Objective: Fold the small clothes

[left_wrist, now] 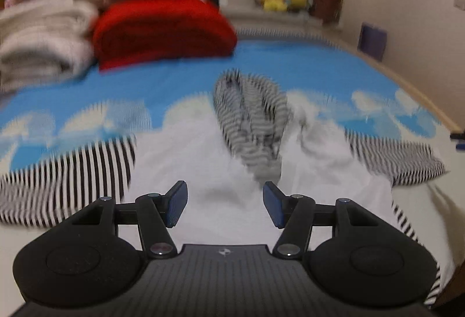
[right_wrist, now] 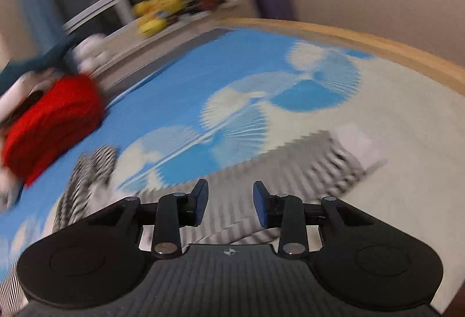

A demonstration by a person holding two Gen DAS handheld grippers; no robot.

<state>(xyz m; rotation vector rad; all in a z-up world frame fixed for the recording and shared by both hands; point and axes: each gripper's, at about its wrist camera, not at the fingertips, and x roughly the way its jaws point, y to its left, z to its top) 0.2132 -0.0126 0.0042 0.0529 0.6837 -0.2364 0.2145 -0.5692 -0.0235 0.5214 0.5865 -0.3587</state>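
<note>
Both grippers' jaws gape empty above the striped garment (left_wrist: 221, 171).

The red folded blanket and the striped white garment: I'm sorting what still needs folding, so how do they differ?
The red folded blanket is one plain colour; the striped white garment is white with black-and-white striped sleeves. The blanket sits in a thick rounded fold beside a pile of other folded things; the garment lies spread out and rumpled, its middle bunched up. Both lie on the blue cloud-print bedsheet.

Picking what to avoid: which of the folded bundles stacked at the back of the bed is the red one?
The red bundle lies lowest and frontmost, directly on the blue sheet, right of the beige bundles.
</note>
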